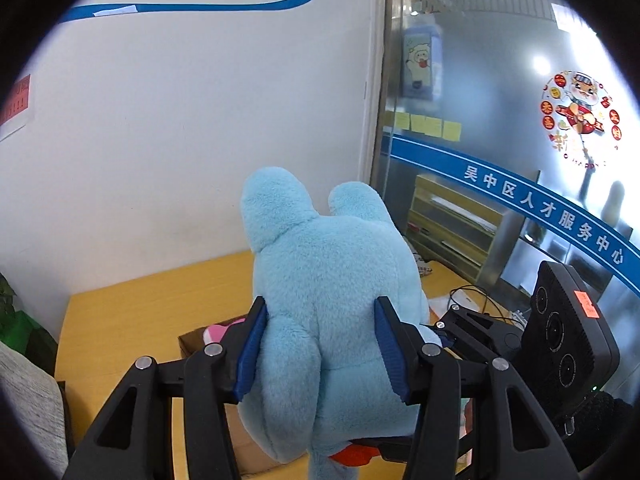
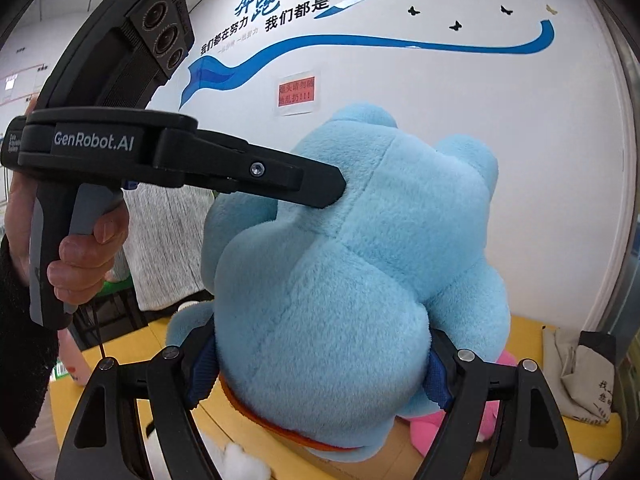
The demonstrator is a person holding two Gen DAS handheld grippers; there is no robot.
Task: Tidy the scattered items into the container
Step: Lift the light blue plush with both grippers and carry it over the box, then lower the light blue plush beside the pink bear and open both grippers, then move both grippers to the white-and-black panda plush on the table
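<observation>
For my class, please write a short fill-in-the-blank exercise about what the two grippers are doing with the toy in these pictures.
1. Both grippers are closed on a plush toy whose colour is light ____.
2. The left gripper has ____ pads on its jaws.
3. Beneath the toy, the table is ____ in colour.
4. Low beside the right gripper lies a second soft toy, coloured ____.

Missing words: blue; blue; yellow; pink

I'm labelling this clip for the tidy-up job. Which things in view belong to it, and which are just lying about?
Part of the job:
blue plush toy, gripped by left gripper and right gripper
pink plush toy
cardboard box

Just lying about:
cloth bag
cables
yellow table
</observation>
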